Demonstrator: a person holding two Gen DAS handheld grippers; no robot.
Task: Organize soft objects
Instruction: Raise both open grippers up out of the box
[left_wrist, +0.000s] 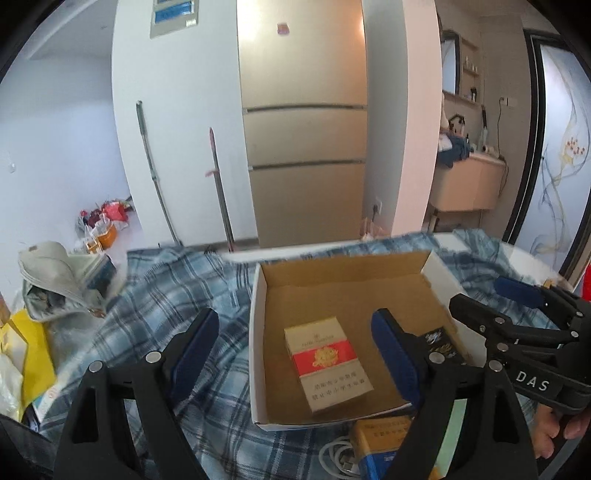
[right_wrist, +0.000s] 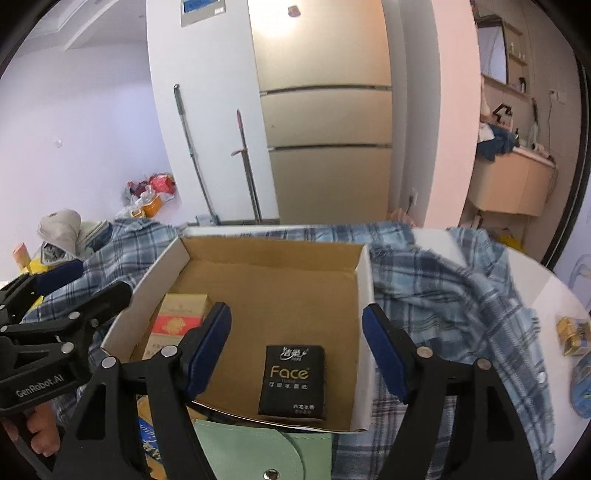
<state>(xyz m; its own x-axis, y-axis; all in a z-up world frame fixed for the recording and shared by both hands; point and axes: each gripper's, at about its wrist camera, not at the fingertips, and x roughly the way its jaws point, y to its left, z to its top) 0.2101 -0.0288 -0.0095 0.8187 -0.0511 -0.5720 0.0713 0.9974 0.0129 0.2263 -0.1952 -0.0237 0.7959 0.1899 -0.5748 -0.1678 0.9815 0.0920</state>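
You have put two packs in the box (right_wrist: 364, 280), the red pack (left_wrist: 327, 363) mid-frame and the black pack (right_wrist: 293, 382) low in the middle, both sets of fingers (left_wrist: 201, 334) spread and empty, with more stuff left outside.

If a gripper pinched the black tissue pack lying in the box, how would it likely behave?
The black tissue pack looks like a soft wrapped pack, so it would probably squash slightly. Small and flat, it is likely light and unlikely to roll. Its glossy wrapper might slip.

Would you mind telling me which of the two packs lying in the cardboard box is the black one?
The black "Face" pack; the other pack is gold with a red band.
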